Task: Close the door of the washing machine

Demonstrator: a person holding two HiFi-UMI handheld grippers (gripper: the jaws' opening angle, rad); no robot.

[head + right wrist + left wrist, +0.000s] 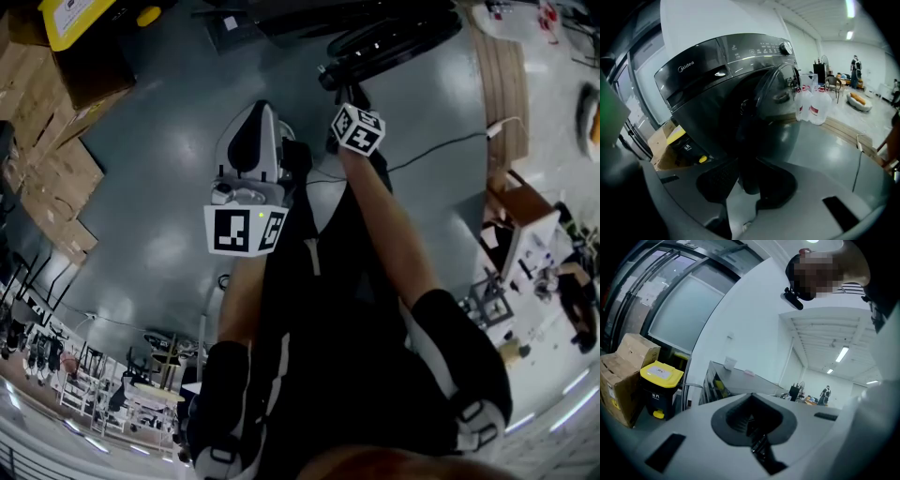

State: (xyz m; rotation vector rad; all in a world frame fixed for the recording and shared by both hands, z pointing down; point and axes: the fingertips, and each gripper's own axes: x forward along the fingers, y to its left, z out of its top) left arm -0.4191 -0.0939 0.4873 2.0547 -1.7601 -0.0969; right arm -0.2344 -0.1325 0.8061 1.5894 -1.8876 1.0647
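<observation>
Midea front-loading washing machine [701, 77], dark grey. Its round door [780, 96] hangs open, swung out to the right of the drum mouth. A yellow-lidded bin [658, 376] stands beside cardboard boxes [623, 376]. The right tool [747, 180] is aimed at the machine's front, jaws spread and pinching nothing. The left tool [752, 423] faces the bin, jaws pressed together and empty.
</observation>
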